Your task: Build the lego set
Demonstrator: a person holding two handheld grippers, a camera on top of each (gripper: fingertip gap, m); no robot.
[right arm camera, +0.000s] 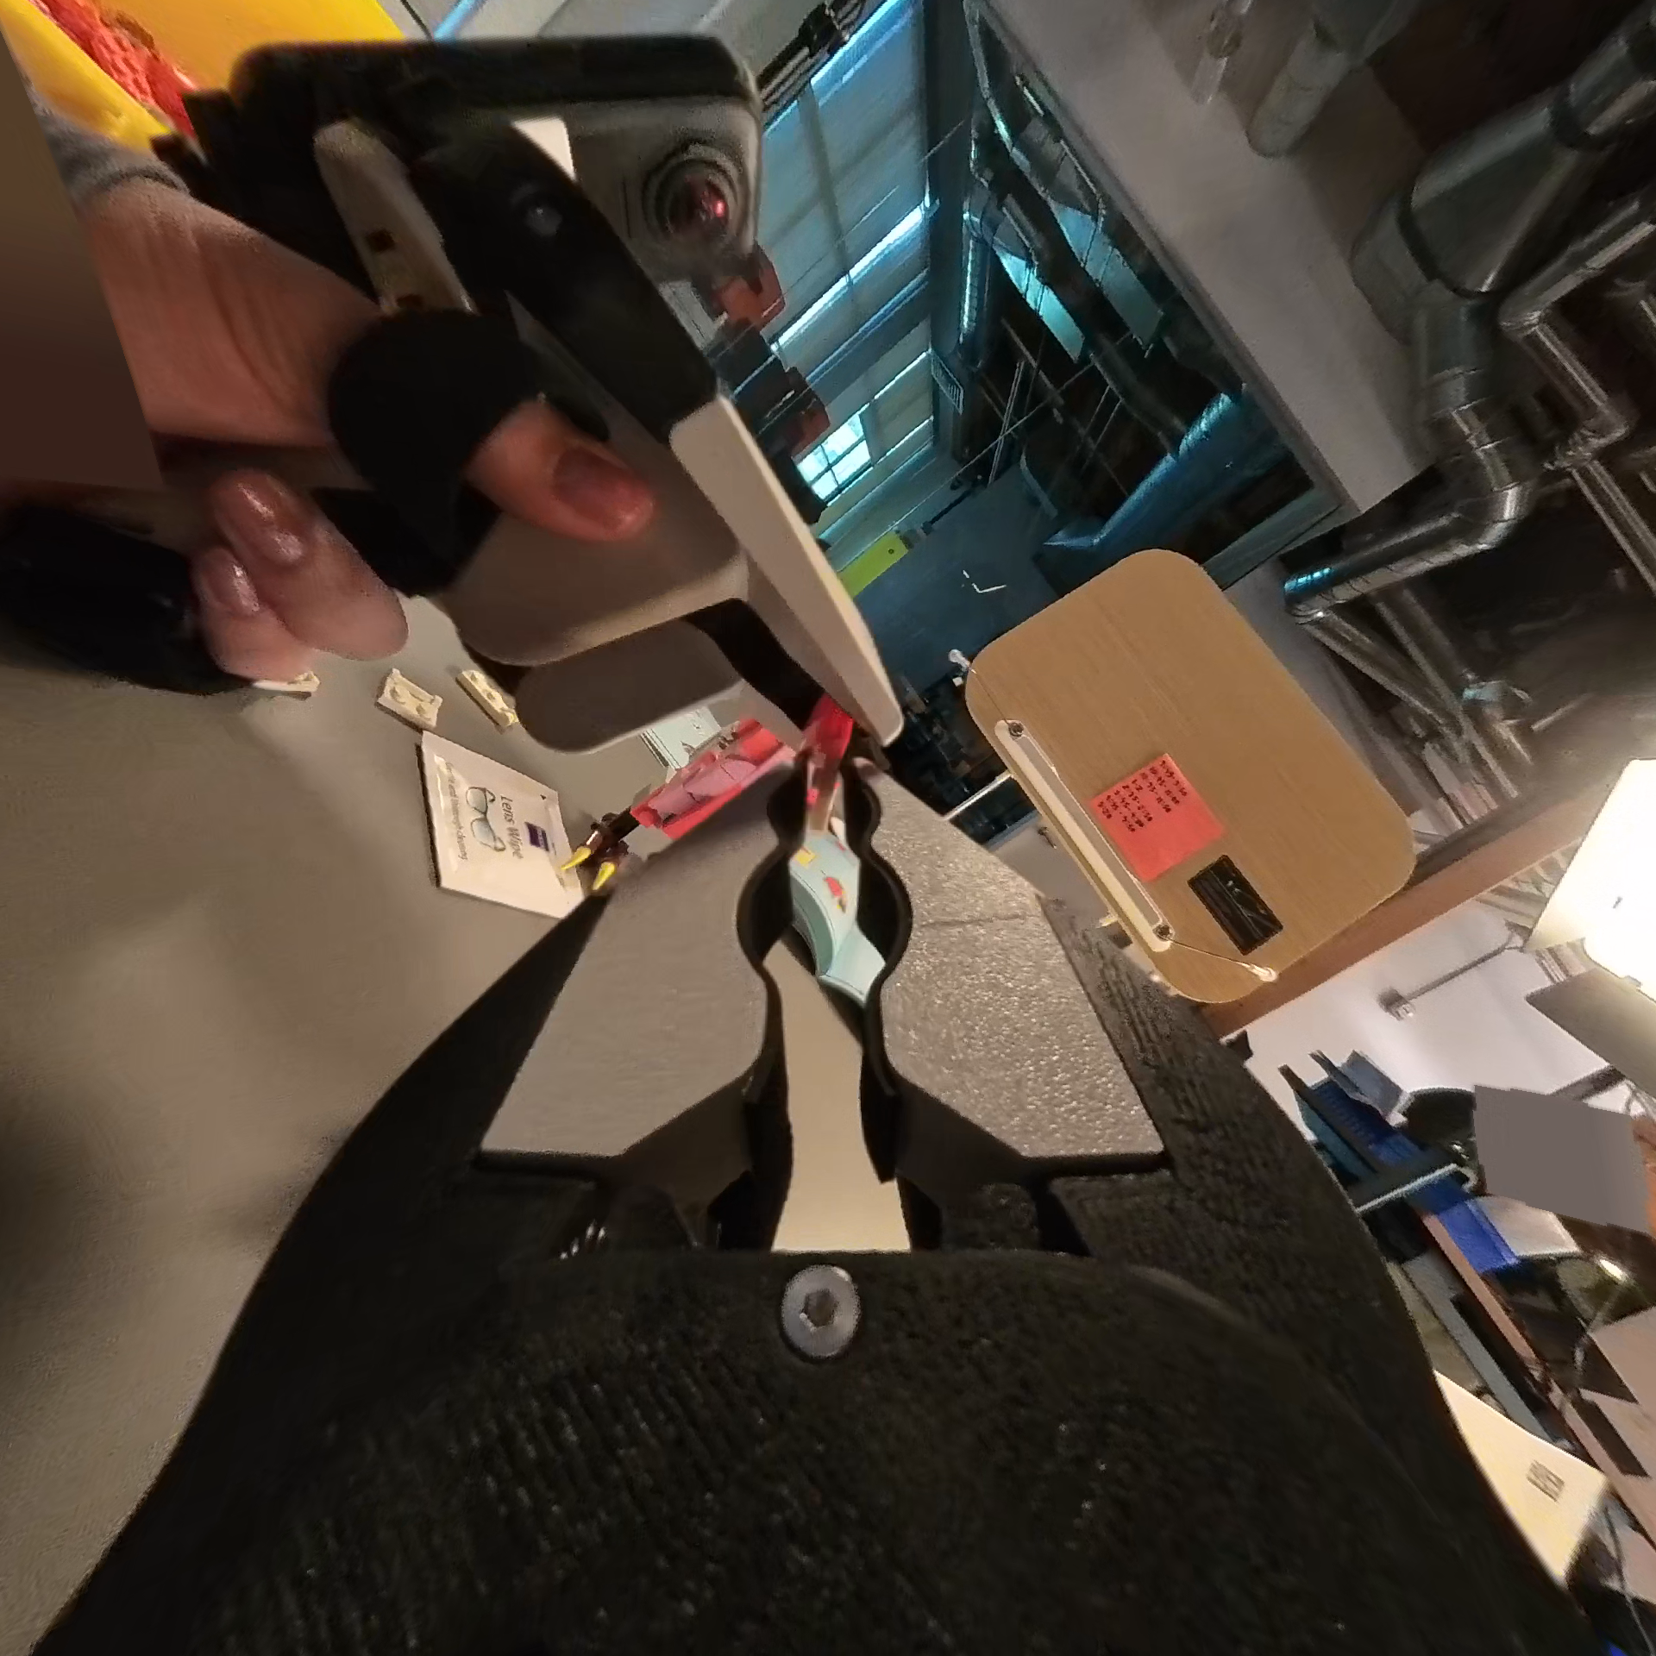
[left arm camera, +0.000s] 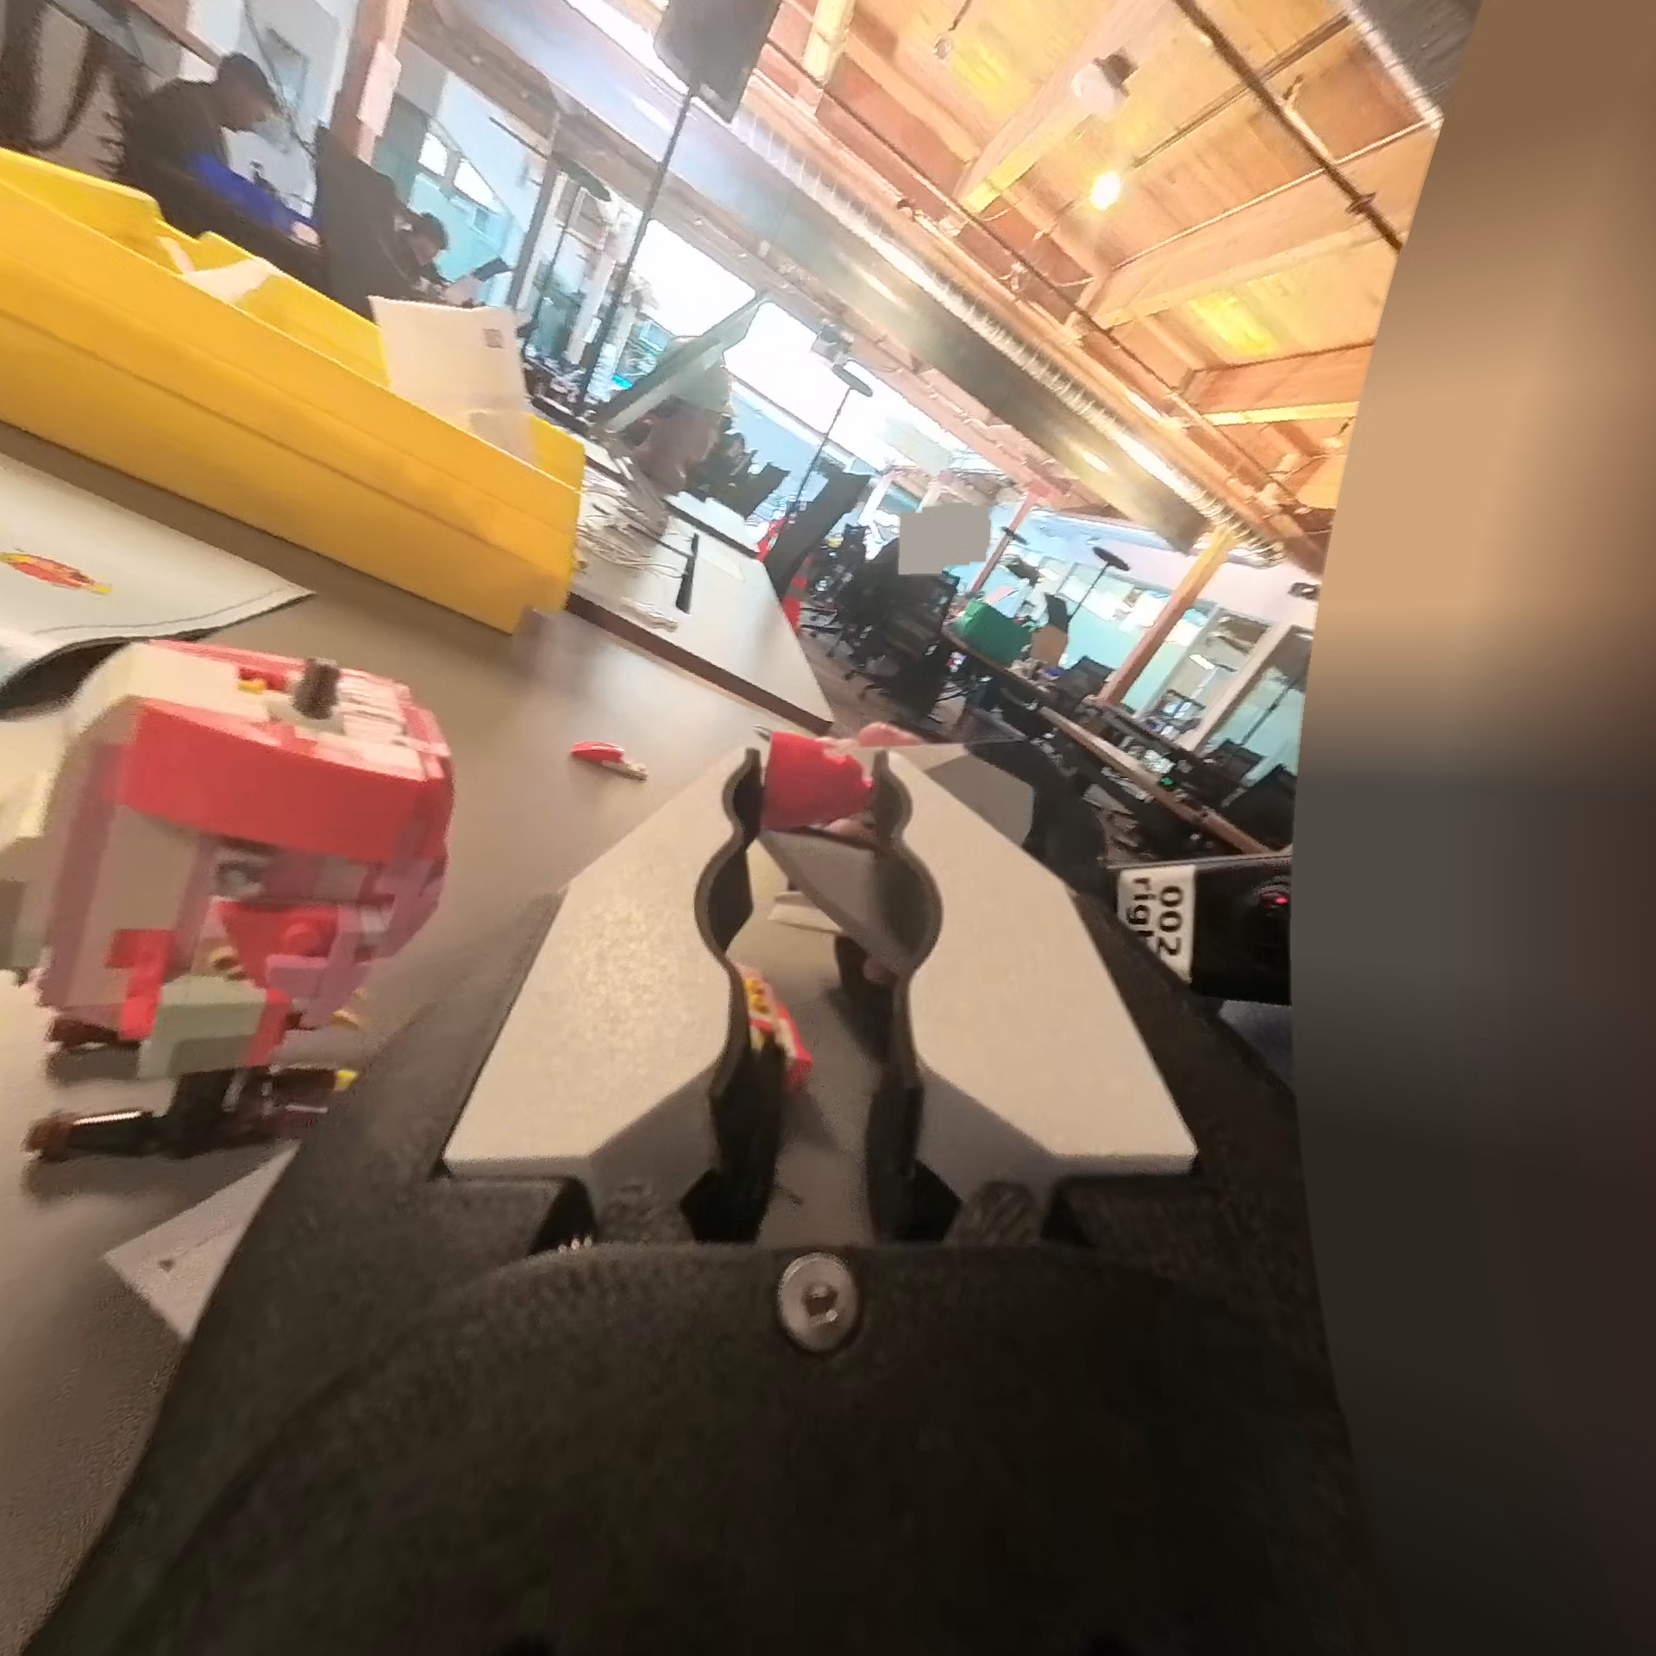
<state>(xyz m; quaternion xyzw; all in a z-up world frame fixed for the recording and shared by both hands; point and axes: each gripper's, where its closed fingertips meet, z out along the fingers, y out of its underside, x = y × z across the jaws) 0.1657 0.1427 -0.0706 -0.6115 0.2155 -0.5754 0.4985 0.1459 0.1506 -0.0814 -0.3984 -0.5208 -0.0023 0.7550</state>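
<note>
Right gripper (right arm camera: 820, 789) is pinched down on a thin red piece (right arm camera: 826, 739), and the left gripper (right arm camera: 860, 717), held in a hand (right arm camera: 269, 376), meets it at the same piece. A brick-built figure (right arm camera: 699, 784) lies beside them, by a white wipe packet (right arm camera: 493, 824) on the grey table (right arm camera: 179, 896).

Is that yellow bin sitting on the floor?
No, the yellow bin stands on the grey table, beyond the red and pink brick model in the left wrist view.
</note>
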